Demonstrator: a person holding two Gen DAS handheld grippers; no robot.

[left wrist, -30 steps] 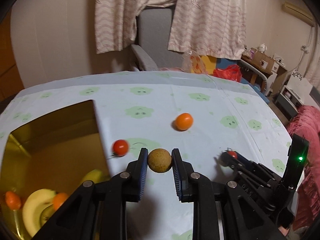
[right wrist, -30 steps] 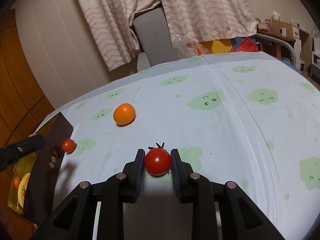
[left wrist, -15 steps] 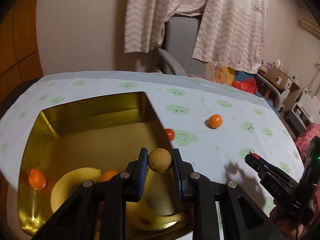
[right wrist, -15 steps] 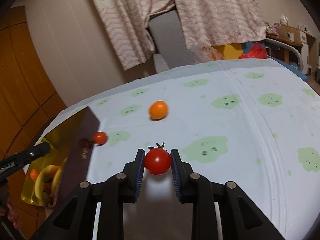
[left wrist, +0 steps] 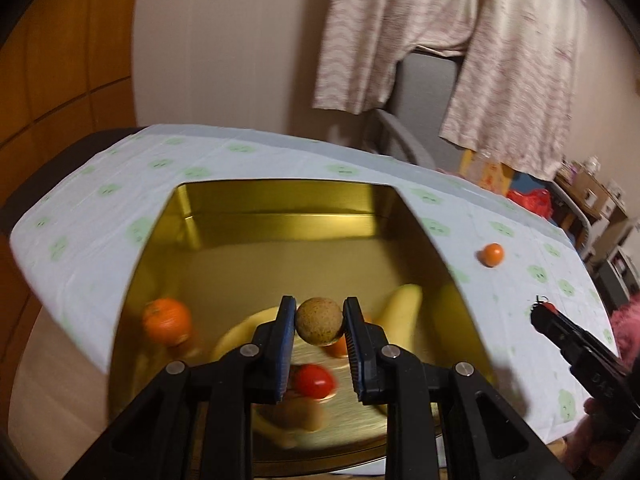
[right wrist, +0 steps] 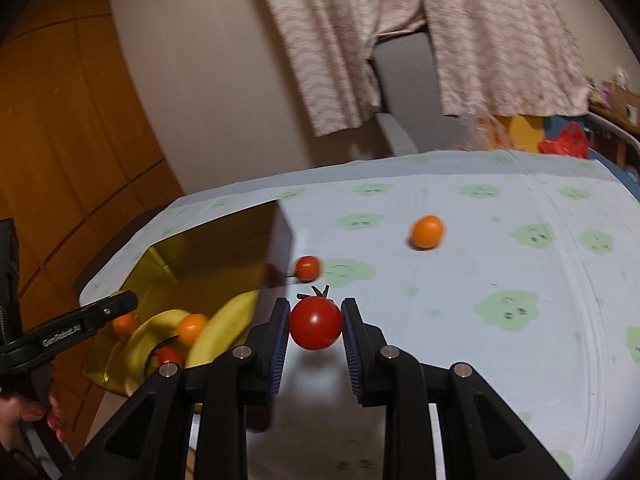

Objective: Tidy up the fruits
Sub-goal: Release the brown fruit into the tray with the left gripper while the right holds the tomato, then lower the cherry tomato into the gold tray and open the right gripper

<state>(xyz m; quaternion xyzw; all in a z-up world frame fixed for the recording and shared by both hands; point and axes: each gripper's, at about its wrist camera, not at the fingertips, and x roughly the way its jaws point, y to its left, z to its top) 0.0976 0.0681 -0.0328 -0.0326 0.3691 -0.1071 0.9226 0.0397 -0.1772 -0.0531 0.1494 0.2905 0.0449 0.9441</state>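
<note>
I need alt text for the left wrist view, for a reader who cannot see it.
The left gripper holds a round brownish fruit above an open golden tin containing bananas, oranges and a tomato. One orange lies on the tablecloth.

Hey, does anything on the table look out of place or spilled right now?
Nothing spilled or damaged. Two fruits lie loose on the tablecloth, outside the gold tin: a small orange farther off, and a cherry tomato beside the tin's wall.

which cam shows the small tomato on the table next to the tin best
The right wrist view: the small tomato sits unobstructed on the tablecloth beside the gold tin. The left wrist view does not show it.
</note>
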